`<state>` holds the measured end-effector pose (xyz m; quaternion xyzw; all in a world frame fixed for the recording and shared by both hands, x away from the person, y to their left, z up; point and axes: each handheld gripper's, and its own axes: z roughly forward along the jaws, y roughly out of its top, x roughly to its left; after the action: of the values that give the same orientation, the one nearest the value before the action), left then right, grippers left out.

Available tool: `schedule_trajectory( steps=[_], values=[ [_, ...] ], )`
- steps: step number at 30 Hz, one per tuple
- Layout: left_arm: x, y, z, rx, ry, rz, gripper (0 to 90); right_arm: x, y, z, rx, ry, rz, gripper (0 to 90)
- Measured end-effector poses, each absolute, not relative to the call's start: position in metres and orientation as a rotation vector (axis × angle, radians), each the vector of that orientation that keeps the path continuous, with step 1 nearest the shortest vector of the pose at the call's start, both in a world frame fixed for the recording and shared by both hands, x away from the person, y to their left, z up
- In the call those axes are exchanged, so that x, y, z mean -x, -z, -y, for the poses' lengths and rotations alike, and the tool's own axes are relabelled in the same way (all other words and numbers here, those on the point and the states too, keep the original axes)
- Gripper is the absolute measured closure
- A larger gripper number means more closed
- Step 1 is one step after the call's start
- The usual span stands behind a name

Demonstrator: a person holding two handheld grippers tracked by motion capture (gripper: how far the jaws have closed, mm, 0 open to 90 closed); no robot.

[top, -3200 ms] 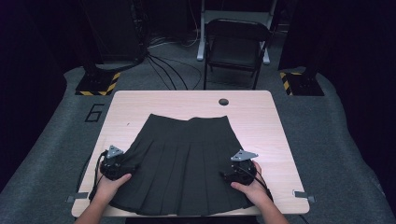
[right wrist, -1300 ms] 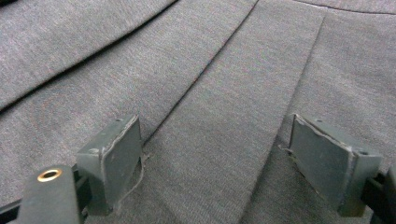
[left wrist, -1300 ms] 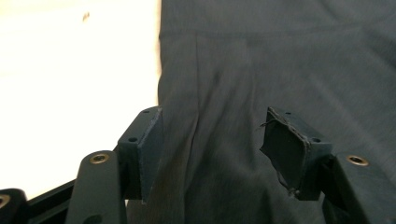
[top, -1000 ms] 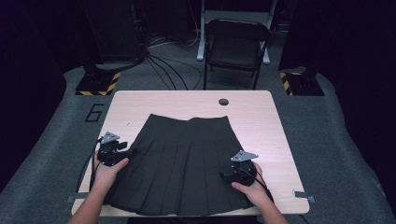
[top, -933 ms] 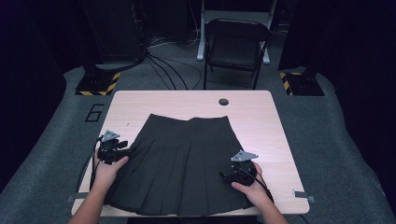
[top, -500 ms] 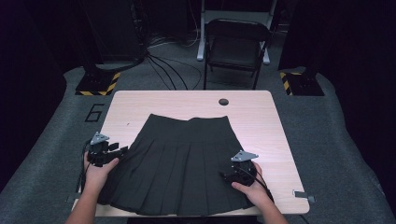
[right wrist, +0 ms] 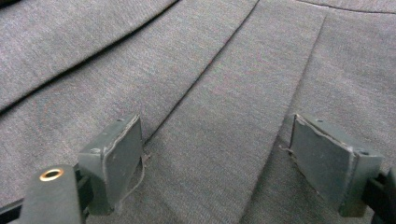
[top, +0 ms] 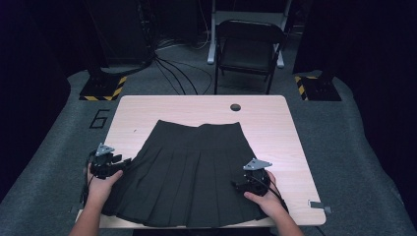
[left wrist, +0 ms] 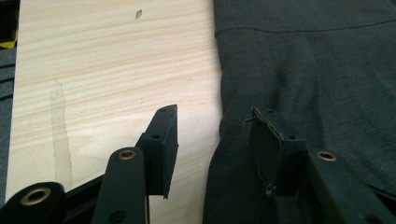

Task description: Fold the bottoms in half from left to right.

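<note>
Skirt (top: 192, 172) lies flat across our desk (top: 290, 128). Our left claw (left wrist: 212, 140), jaws just closing, straddles its side edge without pinching; we risk catching too little cloth. Our right claw (right wrist: 215, 163) rests open on pleats and may drag them.

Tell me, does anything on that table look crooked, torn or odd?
Mostly tidy: the dark pleated skirt lies flat on the table. Its bottom hem reaches the near table edge. In the left gripper view, the inner pad of the left hand-held gripper looks frayed along its edge, and a faint smear marks the wood.
</note>
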<state>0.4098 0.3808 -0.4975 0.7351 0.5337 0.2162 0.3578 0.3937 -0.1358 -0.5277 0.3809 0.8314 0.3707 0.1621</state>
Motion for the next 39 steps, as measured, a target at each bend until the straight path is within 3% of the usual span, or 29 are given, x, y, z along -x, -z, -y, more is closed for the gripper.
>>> schedule_trajectory(
  steps=[7,23,30,32,39],
  values=[
    [-0.412,0.508,-0.381,-1.927,-0.541,-1.394,45.8,-0.394,0.528,0.136,-1.086,-1.061,-2.376,16.8],
    [-0.410,0.521,-0.378,-1.919,-0.501,-1.382,48.6,-0.394,0.528,0.135,-1.092,-1.067,-2.370,16.8],
    [-0.409,0.522,-0.379,-1.918,-0.470,-1.346,56.7,-0.394,0.528,0.136,-1.086,-1.064,-2.374,16.8],
    [-0.409,0.522,-0.379,-1.920,-0.432,-1.335,65.4,-0.394,0.528,0.136,-1.086,-1.062,-2.376,16.8],
    [-0.409,0.522,-0.379,-1.907,-0.402,-1.320,79.1,-0.394,0.528,0.136,-1.087,-1.062,-2.376,16.8]
  ],
)
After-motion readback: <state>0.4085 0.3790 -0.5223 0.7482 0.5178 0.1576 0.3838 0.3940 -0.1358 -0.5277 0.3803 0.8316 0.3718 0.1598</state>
